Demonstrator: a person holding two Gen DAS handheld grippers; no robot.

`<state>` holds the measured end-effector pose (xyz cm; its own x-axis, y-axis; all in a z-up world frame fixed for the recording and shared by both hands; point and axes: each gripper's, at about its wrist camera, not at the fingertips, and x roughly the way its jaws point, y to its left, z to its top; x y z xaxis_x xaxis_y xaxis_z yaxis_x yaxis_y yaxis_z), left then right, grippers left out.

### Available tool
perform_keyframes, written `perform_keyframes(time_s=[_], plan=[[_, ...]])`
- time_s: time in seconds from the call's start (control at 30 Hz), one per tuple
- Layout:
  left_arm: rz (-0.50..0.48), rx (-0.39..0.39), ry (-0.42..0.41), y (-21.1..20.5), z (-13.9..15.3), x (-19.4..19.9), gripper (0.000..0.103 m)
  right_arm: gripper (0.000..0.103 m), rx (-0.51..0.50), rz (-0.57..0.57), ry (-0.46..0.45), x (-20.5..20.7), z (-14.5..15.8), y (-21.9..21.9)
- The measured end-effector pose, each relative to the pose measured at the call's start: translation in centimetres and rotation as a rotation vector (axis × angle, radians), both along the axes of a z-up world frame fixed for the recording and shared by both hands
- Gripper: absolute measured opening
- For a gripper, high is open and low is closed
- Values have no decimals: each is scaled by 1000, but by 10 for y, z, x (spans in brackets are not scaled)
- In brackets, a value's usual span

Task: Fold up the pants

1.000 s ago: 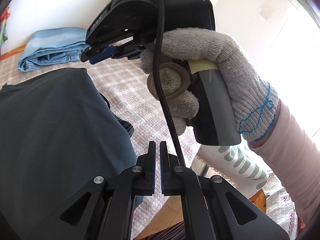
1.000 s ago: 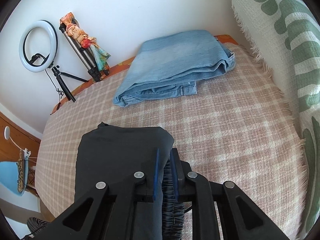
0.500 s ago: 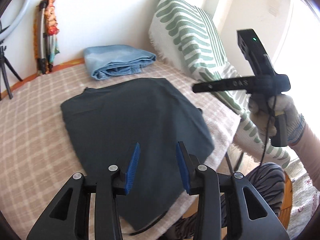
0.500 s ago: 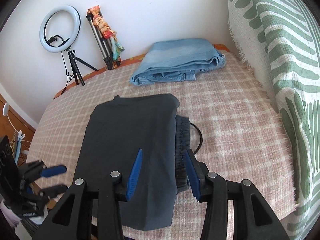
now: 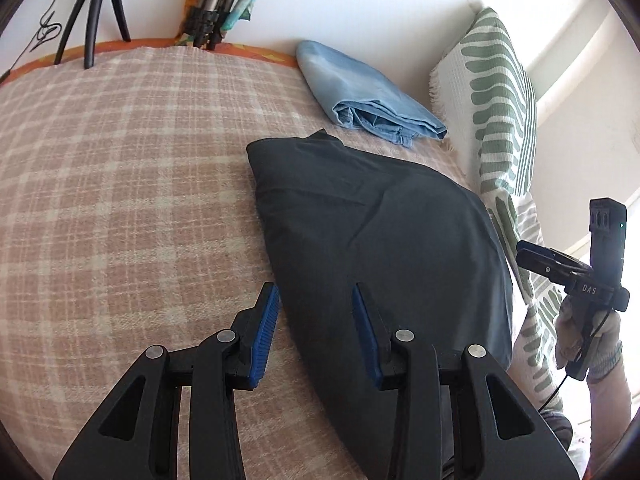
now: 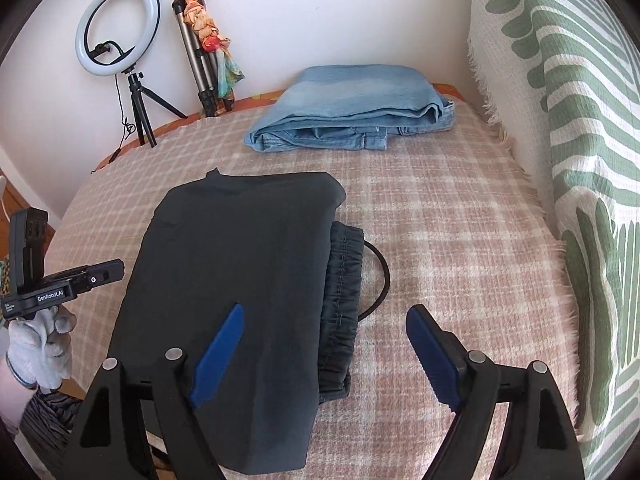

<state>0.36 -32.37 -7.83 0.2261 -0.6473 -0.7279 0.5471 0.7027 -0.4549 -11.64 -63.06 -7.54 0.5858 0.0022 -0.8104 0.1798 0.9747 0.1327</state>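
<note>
Item: dark pants (image 6: pixel 240 272), folded into a long packet on the checked bed cover (image 5: pixel 120 200); long axis runs away from me; elastic waistband (image 6: pixel 342 304) peeks out along its right side.

My right tongs (image 6: pixel 324 356): jaws opening wide, nothing pinched, hanging over the packet's near right edge, nearer the waistband.

My left tongs (image 5: pixel 316 332): parted, empty, straddling the near left edge.

Containers: none I can see.

Folded jeans (image 6: pixel 352 108): beyond the packet, apart from it.

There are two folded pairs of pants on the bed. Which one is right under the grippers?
The dark grey pants, lying at the near edge of the checked blanket. The light blue jeans sit farther back, by the wall.
</note>
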Motion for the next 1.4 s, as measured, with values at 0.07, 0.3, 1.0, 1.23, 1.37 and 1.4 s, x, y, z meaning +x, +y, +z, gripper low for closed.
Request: perform_keyframes(time_s=[0.07, 0.3, 1.0, 1.23, 1.37, 1.4], plan=[[-1, -6, 19, -7, -5, -1, 36, 87, 34, 28, 41, 17, -9, -5], [-14, 25, 7, -24, -15, 1, 36, 87, 136, 2, 105, 46, -44, -36], [-81, -55, 14, -41, -20, 13, 35, 51, 488, 140, 0, 55, -74, -50], [-72, -59, 27, -34, -20, 15, 11, 41, 444, 159, 9, 52, -69, -50], [-61, -73, 54, -23, -19, 18, 11, 74, 543, 181, 3, 51, -75, -52], [-55, -67, 63, -21, -20, 19, 12, 78, 537, 191, 0, 52, -75, -49]])
